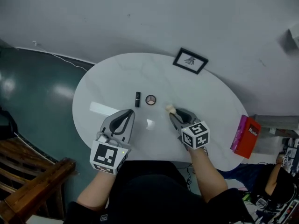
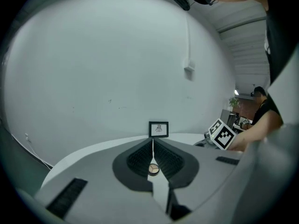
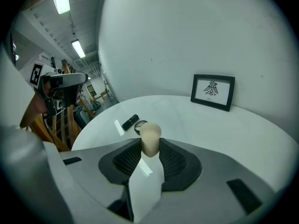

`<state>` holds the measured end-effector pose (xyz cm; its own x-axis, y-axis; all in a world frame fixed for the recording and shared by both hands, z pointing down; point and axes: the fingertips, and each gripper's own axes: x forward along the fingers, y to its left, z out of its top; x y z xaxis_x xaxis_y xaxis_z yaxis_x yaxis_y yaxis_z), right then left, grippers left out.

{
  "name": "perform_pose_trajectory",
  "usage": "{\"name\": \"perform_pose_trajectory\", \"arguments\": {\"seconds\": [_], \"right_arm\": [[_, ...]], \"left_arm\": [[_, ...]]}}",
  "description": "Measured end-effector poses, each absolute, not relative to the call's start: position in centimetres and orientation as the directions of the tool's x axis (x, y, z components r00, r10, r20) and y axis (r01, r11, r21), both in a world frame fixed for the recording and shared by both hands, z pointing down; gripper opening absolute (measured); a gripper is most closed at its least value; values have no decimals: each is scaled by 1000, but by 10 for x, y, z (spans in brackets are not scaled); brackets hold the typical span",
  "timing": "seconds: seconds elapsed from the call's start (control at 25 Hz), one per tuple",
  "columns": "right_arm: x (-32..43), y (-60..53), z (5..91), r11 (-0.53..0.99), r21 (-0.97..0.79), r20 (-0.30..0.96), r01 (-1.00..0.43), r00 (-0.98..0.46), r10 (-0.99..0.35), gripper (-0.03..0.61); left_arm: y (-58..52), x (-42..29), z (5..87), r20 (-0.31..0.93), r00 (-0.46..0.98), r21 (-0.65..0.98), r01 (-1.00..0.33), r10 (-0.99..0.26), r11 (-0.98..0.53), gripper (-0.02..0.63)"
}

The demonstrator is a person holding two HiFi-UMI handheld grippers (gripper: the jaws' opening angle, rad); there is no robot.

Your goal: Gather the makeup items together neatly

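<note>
Both tilt downward — left gripper fingers together, right gripper fingers pinching a beige sponge.

Beige sponge, white marbled table

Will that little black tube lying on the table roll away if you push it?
Probably, if nudged sideways: the black tube lies on its side and looks round. The white table looks glossy, so it may also slide easily. The round compact beside it might stop it.
</note>
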<state>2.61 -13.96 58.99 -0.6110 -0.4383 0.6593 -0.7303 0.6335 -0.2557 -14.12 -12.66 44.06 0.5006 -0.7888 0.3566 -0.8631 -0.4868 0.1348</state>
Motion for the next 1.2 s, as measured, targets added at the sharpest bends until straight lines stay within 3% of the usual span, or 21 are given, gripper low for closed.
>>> {"name": "perform_pose_trajectory", "arguments": {"seconds": [1.2], "right_arm": [[22,-147,632,610,-267,728,-746,-571,-379,162]], "left_arm": [[-123,-154,462,409,481,186,-876,-775,-445,17]]}}
